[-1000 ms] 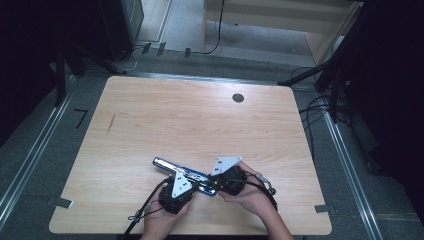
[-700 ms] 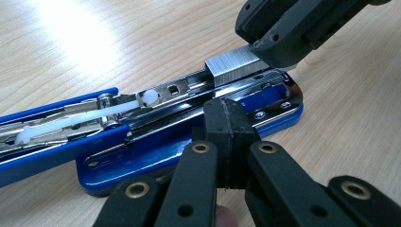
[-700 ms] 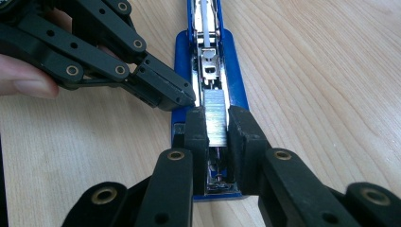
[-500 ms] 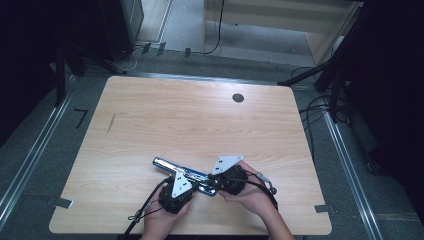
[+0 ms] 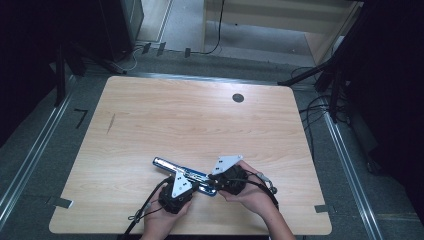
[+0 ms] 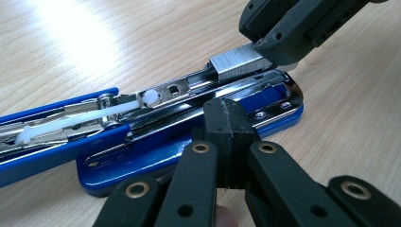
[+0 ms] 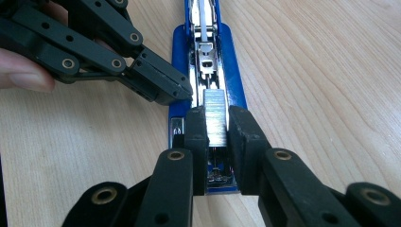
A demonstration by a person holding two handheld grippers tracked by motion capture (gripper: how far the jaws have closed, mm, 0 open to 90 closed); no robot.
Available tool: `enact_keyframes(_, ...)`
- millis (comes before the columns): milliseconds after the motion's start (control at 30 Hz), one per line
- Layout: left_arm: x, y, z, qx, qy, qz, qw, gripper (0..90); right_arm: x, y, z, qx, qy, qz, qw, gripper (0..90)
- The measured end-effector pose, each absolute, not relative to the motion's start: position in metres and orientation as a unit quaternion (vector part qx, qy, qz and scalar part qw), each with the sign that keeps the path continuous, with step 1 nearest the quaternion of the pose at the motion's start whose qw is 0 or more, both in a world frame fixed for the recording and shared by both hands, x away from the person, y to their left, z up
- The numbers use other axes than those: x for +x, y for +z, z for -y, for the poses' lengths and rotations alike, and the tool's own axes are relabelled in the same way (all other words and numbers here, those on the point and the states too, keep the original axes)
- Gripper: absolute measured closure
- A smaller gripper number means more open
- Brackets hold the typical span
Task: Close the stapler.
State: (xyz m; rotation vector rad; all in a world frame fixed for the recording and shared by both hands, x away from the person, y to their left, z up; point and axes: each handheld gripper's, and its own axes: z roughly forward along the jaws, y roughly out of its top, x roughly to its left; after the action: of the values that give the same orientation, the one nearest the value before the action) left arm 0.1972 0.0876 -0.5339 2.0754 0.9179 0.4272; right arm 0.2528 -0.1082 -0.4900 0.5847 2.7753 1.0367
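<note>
My right tool [image 7: 217,137] is clamped on a strip of staples [image 7: 215,118], one jaw on each long side of it, and holds the strip right over the open metal channel of a blue stapler [image 7: 231,71]. In the right gripper view the strip sits dead centre between my jaws, and the channel runs away from it toward 12 o'clock, with the white pusher rod visible at the far end.

My left tool [image 6: 226,137] has its jaws pressed together with nothing between them. Its closed tip rests against the side of the stapler's blue base [image 6: 189,151], just beside the chrome rail. From that camera the strip of staples [image 6: 236,66] is at 1 o'clock, pinched under the black jaws of the right tool [image 6: 283,42]. The stapler's top arm lies folded back flat, out toward 9 o'clock.

From the high view the stapler [image 5: 170,165] lies at about 6 o'clock on the wooden worktop [image 5: 200,120], near the front edge, with both of my hands closed in on its nearer end: left tool [image 5: 192,186], right tool [image 5: 214,181]. A small dark round grommet [image 5: 238,98] is set in the worktop at about 1 o'clock, well apart from the work.
</note>
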Motion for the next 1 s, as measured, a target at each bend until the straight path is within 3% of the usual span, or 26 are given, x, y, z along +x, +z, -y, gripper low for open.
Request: enact_keyframes(1000,0.197,-0.5341,-0.0873,0.821,0.17,-0.364,0.406,90.0,0.2519,-0.4896,0.1074,0.182,0.342,-0.919,0.068,79.9)
